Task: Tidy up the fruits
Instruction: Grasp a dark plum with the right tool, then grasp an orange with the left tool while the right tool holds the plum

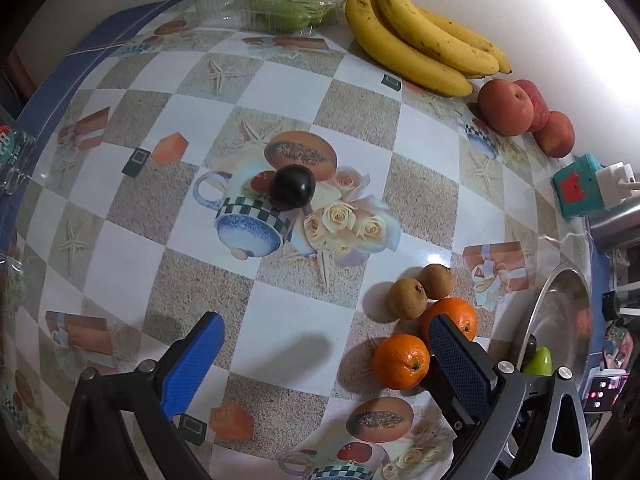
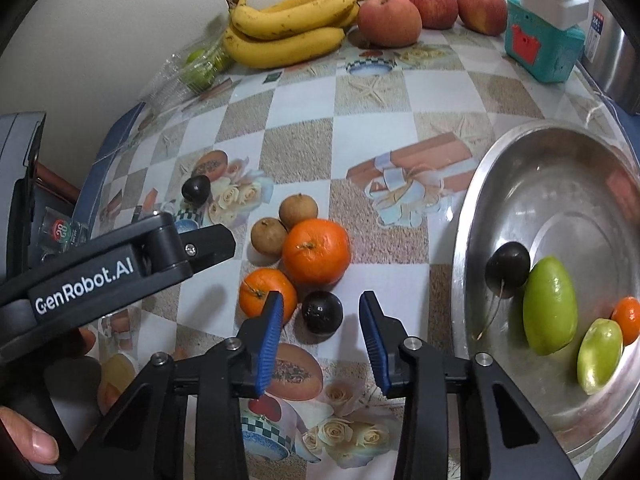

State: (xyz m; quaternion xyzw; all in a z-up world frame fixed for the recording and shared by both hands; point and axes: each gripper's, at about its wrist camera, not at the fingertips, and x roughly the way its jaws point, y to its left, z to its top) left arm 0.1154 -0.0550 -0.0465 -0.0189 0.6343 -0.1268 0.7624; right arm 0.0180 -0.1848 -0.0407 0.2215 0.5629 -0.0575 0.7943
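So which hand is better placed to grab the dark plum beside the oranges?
Right. The right gripper fingers already straddle that dark plum, with the steel tray beside it. The left gripper hangs wide open over bare tablecloth.

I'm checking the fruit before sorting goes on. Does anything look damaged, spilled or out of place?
Nothing spilled or damaged. One dark plum sits alone mid-table, apart from the others, and the bananas show brown freckles. The steel bowl holds only a few fruits.
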